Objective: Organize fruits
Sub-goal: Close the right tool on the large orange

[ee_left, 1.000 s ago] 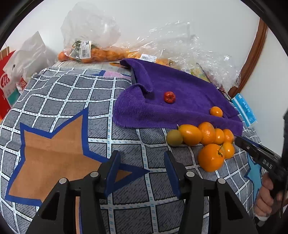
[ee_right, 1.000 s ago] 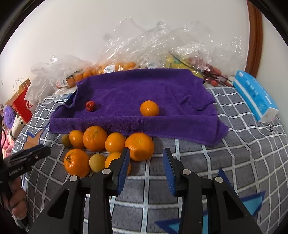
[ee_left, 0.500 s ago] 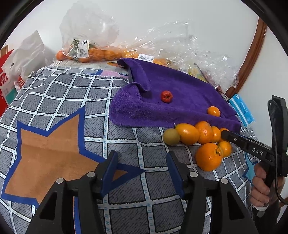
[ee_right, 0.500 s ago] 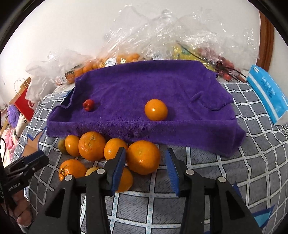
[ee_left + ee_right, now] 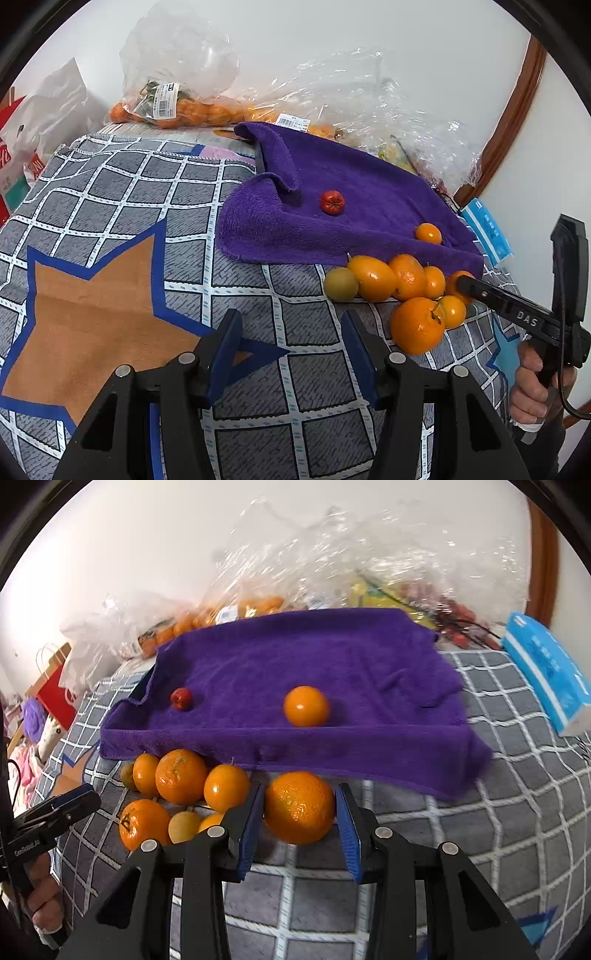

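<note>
Jaws of the right gripper [image 5: 299, 812] had just been closing — pads against a large orange [image 5: 299, 806] (beside the purple towel [image 5: 295, 686]); left gripper [image 5: 291, 347] stood part-open, empty.

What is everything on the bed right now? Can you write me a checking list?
Surface: grey checked cover with a purple towel on it.
Job's things: an orange and a small red fruit on the towel; a pile of oranges in front of it.
Clutter: plastic bags of fruit, blue tissue pack, red paper bag.
Grippers: right gripper closing around a big orange; left gripper open, empty.
Cables: black cable by the right hand.
Surroundings: white wall, wooden frame.
</note>
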{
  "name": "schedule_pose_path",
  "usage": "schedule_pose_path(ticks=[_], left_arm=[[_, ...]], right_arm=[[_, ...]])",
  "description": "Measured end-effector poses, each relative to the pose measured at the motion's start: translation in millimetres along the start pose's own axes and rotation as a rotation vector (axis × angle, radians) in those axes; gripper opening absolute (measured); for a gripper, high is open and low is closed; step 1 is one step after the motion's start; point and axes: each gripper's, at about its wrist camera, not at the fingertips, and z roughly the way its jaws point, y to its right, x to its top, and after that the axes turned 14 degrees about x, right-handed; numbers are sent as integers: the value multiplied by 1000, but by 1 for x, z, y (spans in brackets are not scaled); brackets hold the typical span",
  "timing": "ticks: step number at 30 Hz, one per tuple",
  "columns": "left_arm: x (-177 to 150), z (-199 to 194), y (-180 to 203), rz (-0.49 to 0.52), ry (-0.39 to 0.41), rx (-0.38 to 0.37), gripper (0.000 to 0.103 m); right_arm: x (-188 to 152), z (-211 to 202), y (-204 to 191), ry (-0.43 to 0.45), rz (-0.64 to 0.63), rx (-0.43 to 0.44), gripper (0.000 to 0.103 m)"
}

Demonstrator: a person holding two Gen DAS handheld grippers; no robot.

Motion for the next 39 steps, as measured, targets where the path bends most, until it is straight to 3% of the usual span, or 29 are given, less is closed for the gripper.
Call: schedule_pose_path(ticks=[11,17,20,25,29,39], left_arm=[[-1,-3,5,24,14,-9,54],[-1,-5,8,37,28,11,54],[-1,-9,10,40,45,55,53],[7,-12,33,91,-16,86,52],[16,-15,56,171,28,170,52],[23,22,63,219,-3,150,47]], right_arm=[[-14,6,13,-20,32,-1,44],[-17,1,7,28,-11,-26,41],[-20,-10,5,79,-29,-14,41],[-20,-14,4,93,-43,-17,41],[-21,-18,5,107,-40,-27,41],[-25,-18,2,102,-50,-6,41]])
